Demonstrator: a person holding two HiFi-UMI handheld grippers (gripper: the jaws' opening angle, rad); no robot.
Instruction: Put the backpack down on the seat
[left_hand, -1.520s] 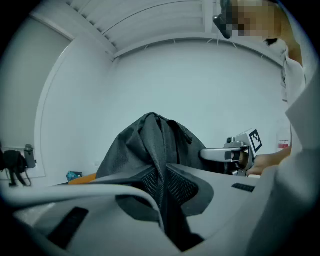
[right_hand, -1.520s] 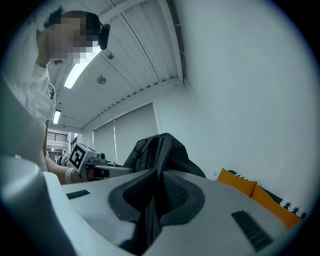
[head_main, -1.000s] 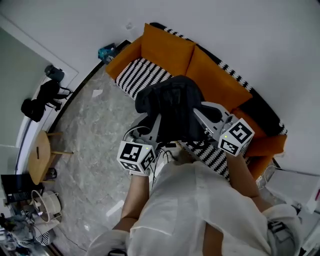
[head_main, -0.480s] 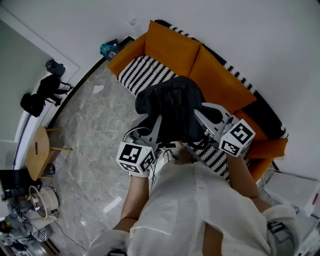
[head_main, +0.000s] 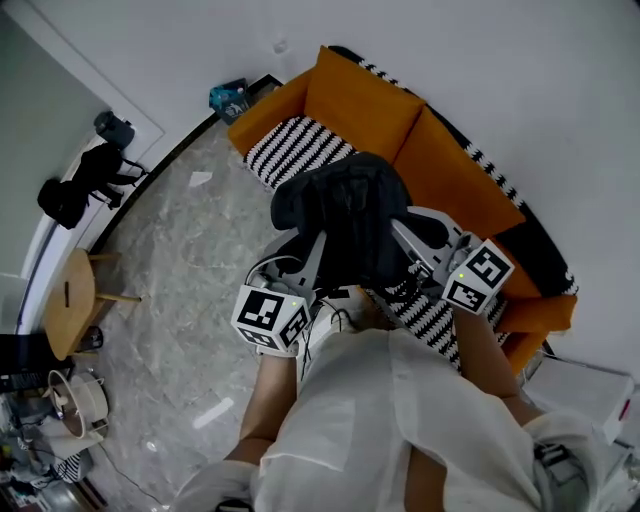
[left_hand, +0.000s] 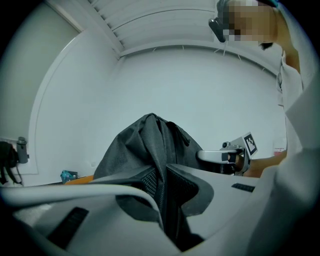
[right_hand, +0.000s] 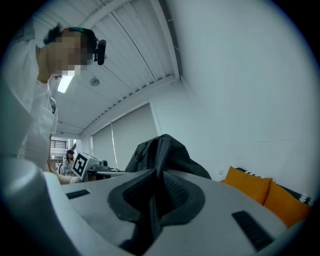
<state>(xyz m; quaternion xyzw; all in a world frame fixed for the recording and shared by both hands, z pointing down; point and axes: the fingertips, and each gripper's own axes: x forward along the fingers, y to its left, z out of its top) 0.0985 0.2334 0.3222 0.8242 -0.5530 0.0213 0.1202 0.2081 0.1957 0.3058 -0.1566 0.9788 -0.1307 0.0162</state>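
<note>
A dark grey fabric backpack (left_hand: 142, 145) is shown clamped between the jaws of the left gripper (left_hand: 161, 176), its bulk bunched above them against a white wall (left_hand: 165, 80). The right gripper (left_hand: 215, 156) is seen at the backpack's right edge.

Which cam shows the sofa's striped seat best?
Head view: the striped seat lies in plain sight beyond the backpack, which hides part of it. The right gripper view catches only the orange back cushions, and the left gripper view only an orange sofa edge. Neither shows the seat.
</note>
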